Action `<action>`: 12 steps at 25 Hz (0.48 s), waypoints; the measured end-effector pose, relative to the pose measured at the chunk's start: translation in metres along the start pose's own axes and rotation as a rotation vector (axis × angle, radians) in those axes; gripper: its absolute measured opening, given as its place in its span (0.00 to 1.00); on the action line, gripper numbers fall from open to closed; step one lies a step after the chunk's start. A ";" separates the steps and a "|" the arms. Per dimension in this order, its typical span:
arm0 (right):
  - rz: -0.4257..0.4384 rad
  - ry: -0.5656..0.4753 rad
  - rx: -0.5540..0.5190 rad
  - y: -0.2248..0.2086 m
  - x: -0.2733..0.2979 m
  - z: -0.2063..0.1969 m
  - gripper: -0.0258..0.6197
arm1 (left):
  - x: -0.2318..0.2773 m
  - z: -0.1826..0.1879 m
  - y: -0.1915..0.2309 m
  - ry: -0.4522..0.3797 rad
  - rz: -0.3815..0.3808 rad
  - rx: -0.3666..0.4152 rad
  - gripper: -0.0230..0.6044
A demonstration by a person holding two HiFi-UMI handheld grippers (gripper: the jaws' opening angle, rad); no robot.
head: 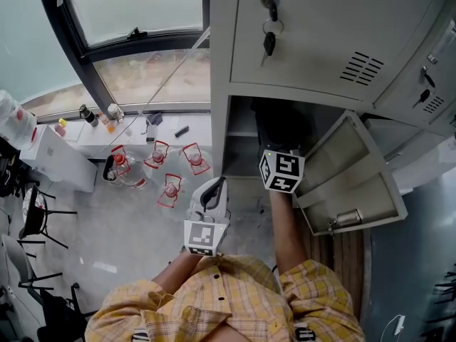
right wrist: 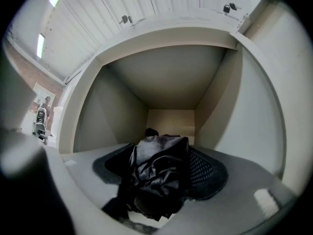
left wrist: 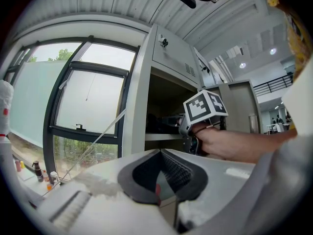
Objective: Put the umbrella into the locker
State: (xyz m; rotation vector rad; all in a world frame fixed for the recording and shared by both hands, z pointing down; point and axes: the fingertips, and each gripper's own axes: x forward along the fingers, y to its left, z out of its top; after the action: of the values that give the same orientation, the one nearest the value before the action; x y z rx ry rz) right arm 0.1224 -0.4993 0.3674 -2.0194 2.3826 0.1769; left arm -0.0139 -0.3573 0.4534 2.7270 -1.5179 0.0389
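Observation:
The folded black umbrella (right wrist: 156, 173) lies between the pads of my right gripper (right wrist: 159, 153), which is pushed level into the open locker compartment (right wrist: 171, 121). The jaws stand wide and the left pad shows a gap beside the fabric, so the gripper is open. In the head view the right gripper (head: 279, 154) reaches into the dark compartment, where the umbrella (head: 281, 127) shows as a black mass. My left gripper (head: 214, 189) hangs outside, left of the locker, shut with nothing in it. In the left gripper view its pads (left wrist: 176, 168) meet at the tip.
The compartment's door (head: 353, 180) swings open to the right. Keys (head: 269, 30) hang in the closed door above. On the floor to the left stand several water bottles in red holders (head: 169, 180), a white box (head: 60, 161) and black chairs (head: 35, 223) under the window (head: 135, 20).

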 end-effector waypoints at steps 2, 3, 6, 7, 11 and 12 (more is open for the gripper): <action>-0.001 0.000 -0.007 0.001 -0.004 0.000 0.52 | -0.002 0.000 -0.001 0.000 0.000 -0.004 0.03; -0.002 0.001 -0.008 0.001 -0.006 0.000 0.52 | -0.003 0.000 -0.002 0.000 0.000 -0.005 0.03; -0.002 0.001 -0.008 0.001 -0.012 0.001 0.52 | -0.006 0.000 -0.004 -0.002 0.000 -0.010 0.03; -0.002 0.000 -0.008 0.001 -0.015 0.002 0.52 | -0.007 0.000 -0.005 -0.003 0.001 -0.011 0.03; 0.003 -0.010 -0.006 0.002 -0.029 0.007 0.52 | -0.013 0.002 -0.011 -0.008 0.000 -0.011 0.03; 0.005 -0.012 -0.005 0.002 -0.033 0.008 0.52 | -0.015 0.003 -0.013 -0.009 0.000 -0.011 0.03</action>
State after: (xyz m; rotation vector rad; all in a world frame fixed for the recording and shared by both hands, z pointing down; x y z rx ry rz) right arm 0.1251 -0.4657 0.3620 -2.0082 2.3831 0.1957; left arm -0.0110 -0.3383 0.4499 2.7228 -1.5151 0.0180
